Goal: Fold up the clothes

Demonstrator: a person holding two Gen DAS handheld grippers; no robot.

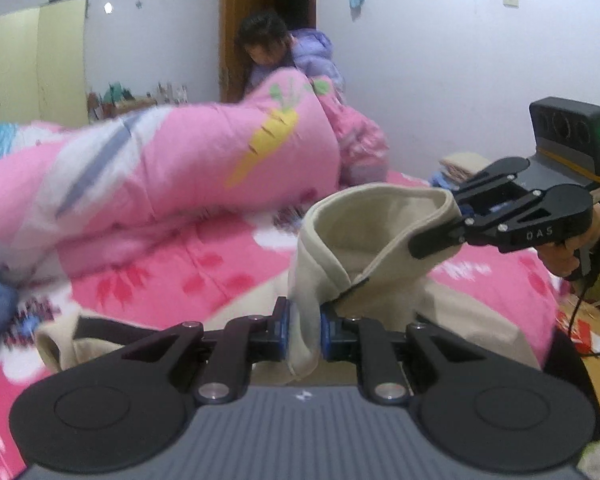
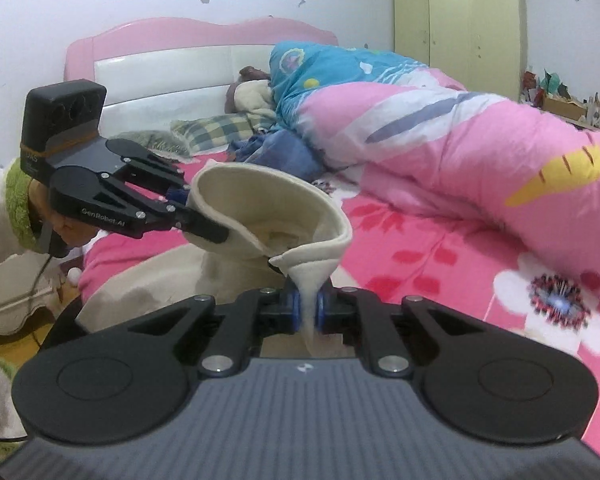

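A cream fleece garment [image 1: 364, 236] is held up above the pink bed between both grippers, its edge curving from one to the other. My left gripper [image 1: 304, 330] is shut on one end of that edge. The right gripper [image 1: 432, 242] pinches the far end at the right of the left wrist view. In the right wrist view the same garment [image 2: 268, 208] arcs from my right gripper [image 2: 309, 312], shut on the cloth, to the left gripper [image 2: 208, 230] at the left. The rest of the garment [image 1: 464, 316] hangs down onto the bed.
A rumpled pink quilt [image 1: 160, 168] with a carrot print lies across the bed; a person [image 1: 284, 52] in a lilac jacket stands behind it by the door. A blue quilt [image 2: 324, 68], pillows and a pink headboard [image 2: 180, 44] fill the bed's head. A pale yellow wardrobe [image 2: 460, 24] stands behind.
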